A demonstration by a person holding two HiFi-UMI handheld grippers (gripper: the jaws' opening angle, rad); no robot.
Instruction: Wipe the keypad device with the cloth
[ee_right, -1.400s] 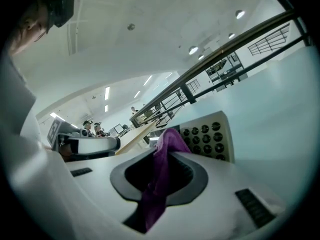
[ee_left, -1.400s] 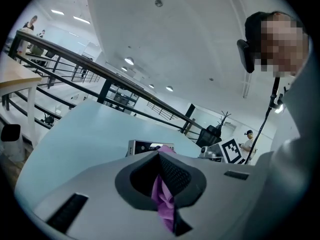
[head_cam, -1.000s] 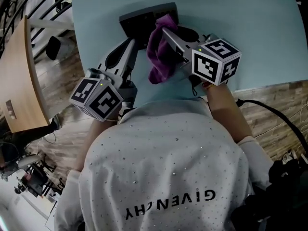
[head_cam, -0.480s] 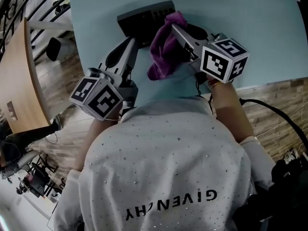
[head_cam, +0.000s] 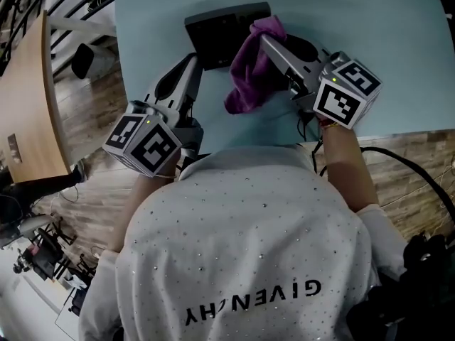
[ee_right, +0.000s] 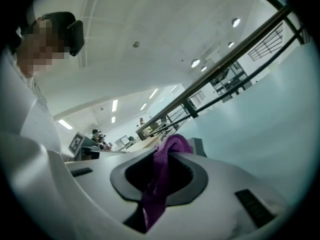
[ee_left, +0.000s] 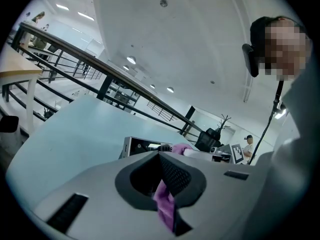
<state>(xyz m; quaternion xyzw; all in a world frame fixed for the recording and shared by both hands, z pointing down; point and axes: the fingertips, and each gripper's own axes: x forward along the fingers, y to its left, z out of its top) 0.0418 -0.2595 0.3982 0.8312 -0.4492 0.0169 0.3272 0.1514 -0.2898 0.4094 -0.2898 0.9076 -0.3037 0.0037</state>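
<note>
Pale blue table with wood flooring around it and a wooden desk off to the left, with railings and ceiling lights behind in the gripper views. The keypad device sits flat at the far side of the table, a dark slab with its long edge facing the person. The right gripper is clamped on the purple cloth. The bunched top is at the device's right end and the rest trails loose toward the person over the table. The right gripper view shows the fabric wedged right through the jaw gap. The left gripper is parked with its tips just beside the device's near left corner, and I honestly can't tell if they touch. Its jaws are pressed together, and there's a thin purple sliver in the seam, not sure what that is.
</note>
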